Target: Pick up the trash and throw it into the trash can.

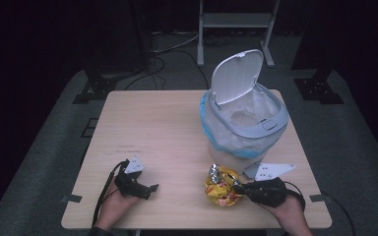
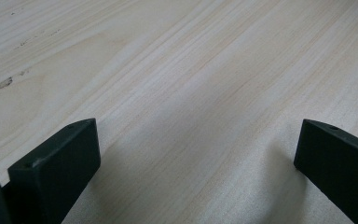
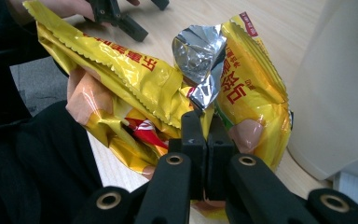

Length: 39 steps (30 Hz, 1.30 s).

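A crumpled yellow snack bag [image 1: 220, 186] with a silver inside lies at the front of the wooden table [image 1: 157, 128], just before the white bin [image 1: 243, 118]. My right gripper [image 1: 237, 187] is shut on the bag's right edge; in the right gripper view its two jaws pinch the foil [image 3: 205, 135] between them, with the bag [image 3: 135, 88] spread beyond. My left gripper [image 1: 150, 188] rests low over the table at the front left, and in the left gripper view its jaws stand wide apart over bare wood [image 2: 191, 93], nothing between them.
The white bin has a clear liner with a blue rim, and its lid [image 1: 237, 73] stands tilted up at the back. It stands close behind and to the right of the bag. Dark floor, cables and a metal stand [image 1: 236, 22] lie beyond the table.
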Each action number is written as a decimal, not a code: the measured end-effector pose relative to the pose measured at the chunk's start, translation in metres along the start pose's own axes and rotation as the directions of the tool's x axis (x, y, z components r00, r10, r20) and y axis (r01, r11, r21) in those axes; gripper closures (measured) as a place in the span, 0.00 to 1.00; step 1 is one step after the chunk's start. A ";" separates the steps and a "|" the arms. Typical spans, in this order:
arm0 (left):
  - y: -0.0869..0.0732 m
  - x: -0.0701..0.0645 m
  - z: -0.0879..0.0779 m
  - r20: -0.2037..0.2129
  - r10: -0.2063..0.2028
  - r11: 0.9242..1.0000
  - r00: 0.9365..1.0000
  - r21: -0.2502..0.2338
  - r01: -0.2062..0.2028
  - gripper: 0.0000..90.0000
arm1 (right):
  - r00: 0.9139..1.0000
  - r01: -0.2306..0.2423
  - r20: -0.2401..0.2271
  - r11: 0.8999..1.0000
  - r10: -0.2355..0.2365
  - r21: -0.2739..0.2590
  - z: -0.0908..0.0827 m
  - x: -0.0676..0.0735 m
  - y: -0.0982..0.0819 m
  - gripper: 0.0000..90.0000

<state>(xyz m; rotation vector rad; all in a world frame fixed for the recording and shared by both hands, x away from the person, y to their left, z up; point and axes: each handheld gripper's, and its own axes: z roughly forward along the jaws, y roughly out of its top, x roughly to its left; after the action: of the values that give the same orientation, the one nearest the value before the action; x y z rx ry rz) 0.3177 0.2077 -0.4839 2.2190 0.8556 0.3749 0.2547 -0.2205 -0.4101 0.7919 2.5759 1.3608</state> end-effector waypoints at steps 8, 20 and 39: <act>0.000 0.000 0.000 0.000 0.003 1.000 1.000 0.002 -0.003 0.00 | 1.000 0.013 -0.001 1.000 -0.014 -0.027 -0.008 0.004 0.009 0.99; 0.000 0.000 0.000 0.000 0.003 1.000 1.000 0.003 -0.003 0.00 | 0.999 0.046 -0.004 0.996 -0.046 -0.073 -0.017 0.010 0.027 0.99; 0.000 0.000 0.000 0.000 0.003 1.000 1.000 0.002 -0.003 0.00 | 0.997 0.056 -0.048 0.979 -0.066 -0.197 -0.047 0.015 0.057 0.99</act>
<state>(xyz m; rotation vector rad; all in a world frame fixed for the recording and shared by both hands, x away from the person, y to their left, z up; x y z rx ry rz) 0.3178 0.2080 -0.4838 2.2229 0.8529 0.3756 0.2480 -0.2209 -0.3352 0.6473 2.4334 1.6060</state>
